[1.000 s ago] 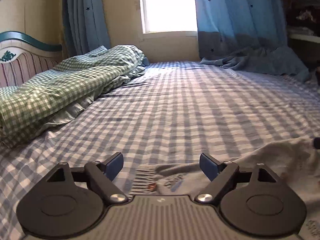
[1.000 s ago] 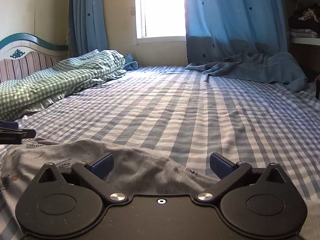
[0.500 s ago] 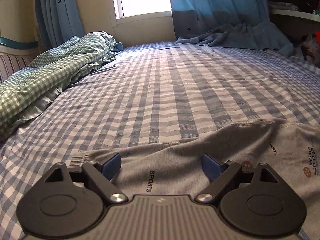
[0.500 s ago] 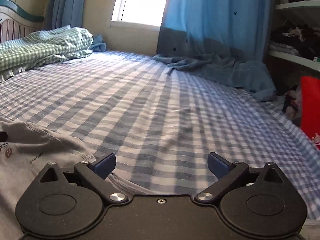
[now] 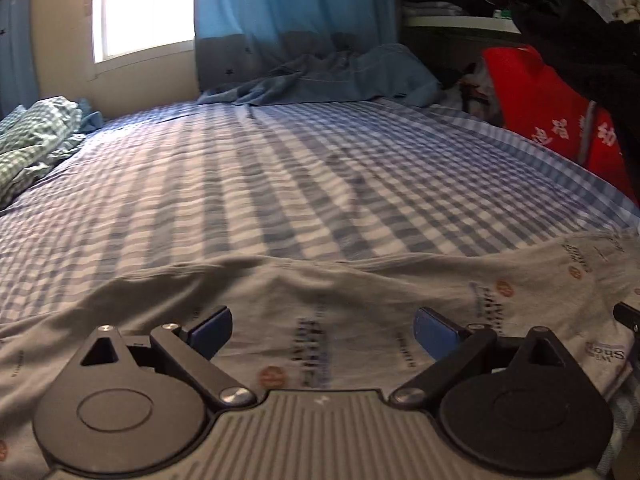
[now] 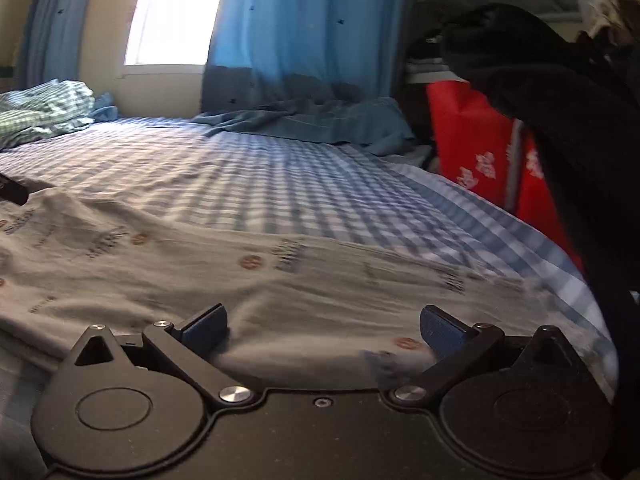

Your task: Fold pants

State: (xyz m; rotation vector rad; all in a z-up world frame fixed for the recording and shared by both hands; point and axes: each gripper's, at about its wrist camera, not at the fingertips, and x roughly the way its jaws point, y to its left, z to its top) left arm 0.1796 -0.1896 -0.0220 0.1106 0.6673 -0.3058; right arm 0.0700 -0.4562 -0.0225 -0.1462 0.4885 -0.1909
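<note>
Grey printed pants (image 5: 360, 292) lie spread along the near edge of the checked bed (image 5: 280, 184), under the left hand-held gripper (image 5: 322, 330), whose jaws have just been opening wide, and the equally spread, empty right hand-held gripper (image 6: 323, 326).

Grey pants (image 5: 360, 300) printed with small text and orange dots lie spread, wrinkled, across the bed

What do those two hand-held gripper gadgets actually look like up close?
Both look alike: the left gripper and the right gripper each have two black linkage arms on round black discs with silver pivot screws, tipped with blue pads. The left body is ribbed grey; the right body is plain black. No cables, sleeves or hands show.
</note>
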